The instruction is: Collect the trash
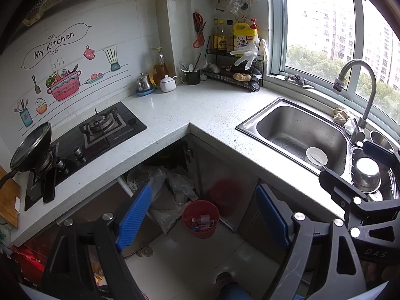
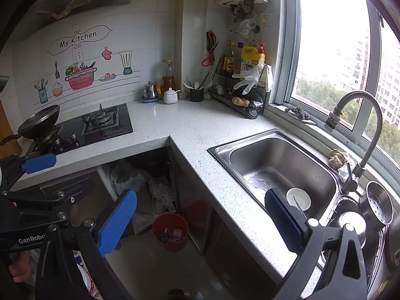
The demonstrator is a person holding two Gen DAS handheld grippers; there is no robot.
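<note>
A red trash bin [image 1: 200, 218] stands on the floor in the corner under the L-shaped counter, with several wrappers inside; it also shows in the right wrist view [image 2: 170, 231]. My left gripper [image 1: 203, 215] is open and empty, held high above the bin, blue pads wide apart. My right gripper [image 2: 200, 225] is open and empty, over the counter edge beside the sink [image 2: 272, 167]. The right gripper's body also shows at the right in the left wrist view [image 1: 360, 200]. The left gripper shows at the left in the right wrist view [image 2: 37, 165].
The white speckled counter [image 1: 200, 105] holds a gas stove [image 1: 100, 130] with a pan [image 1: 31, 147], condiment jars and a black rack [image 1: 235, 72]. A white bowl [image 1: 316, 157] lies in the sink. Plastic bags [image 1: 172, 185] fill the open cupboard behind the bin.
</note>
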